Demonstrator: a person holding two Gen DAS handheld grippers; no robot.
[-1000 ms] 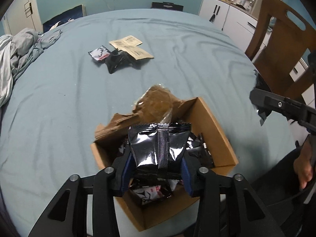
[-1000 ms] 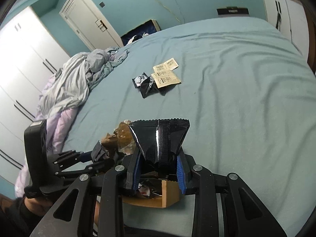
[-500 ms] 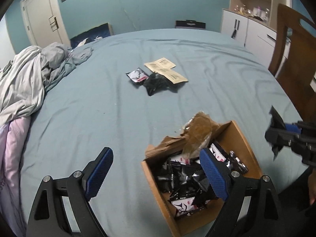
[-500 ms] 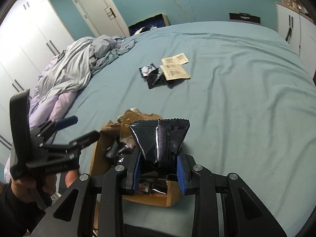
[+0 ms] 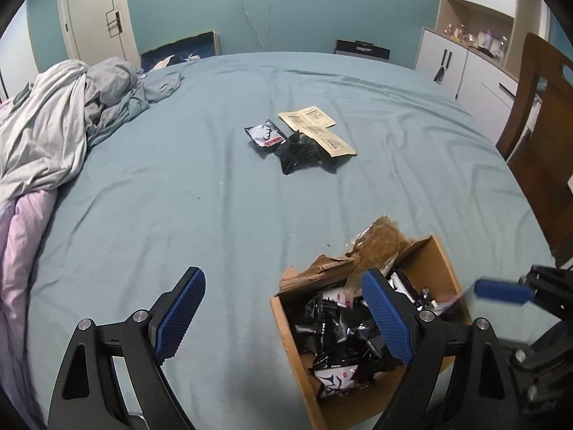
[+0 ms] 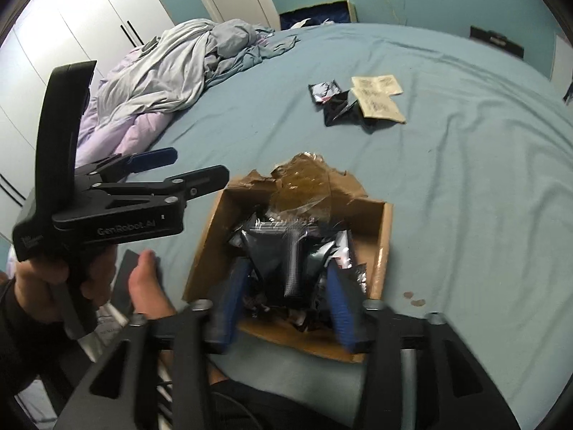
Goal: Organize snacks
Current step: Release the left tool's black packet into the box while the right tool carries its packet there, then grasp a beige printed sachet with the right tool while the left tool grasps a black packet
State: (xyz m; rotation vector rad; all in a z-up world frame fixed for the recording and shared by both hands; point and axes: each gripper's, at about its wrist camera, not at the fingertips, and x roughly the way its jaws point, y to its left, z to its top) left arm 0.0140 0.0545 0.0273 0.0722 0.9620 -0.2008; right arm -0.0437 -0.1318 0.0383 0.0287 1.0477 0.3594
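Mostly done, by my read: cardboard box (image 5: 444, 261) near the bed's front edge is heaped with snack packets. Right gripper (image 6: 286, 279) sits low over the box, fingers apart around a black packet (image 6: 290, 251); blur hides whether they clamp it. Left gripper (image 5: 283, 319) is spread wide, empty, just left of the box. Left to collect: four packets (image 5: 304, 136) far beyond the box, mid-bed. Bare sheet between, clear run. Rumpled blanket (image 5: 68, 114) far left, chair (image 5: 537, 114) far right.

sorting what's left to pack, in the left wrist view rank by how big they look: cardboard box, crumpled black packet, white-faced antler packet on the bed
1. cardboard box, though nearness to the camera inflates it
2. crumpled black packet
3. white-faced antler packet, only slightly smaller-looking
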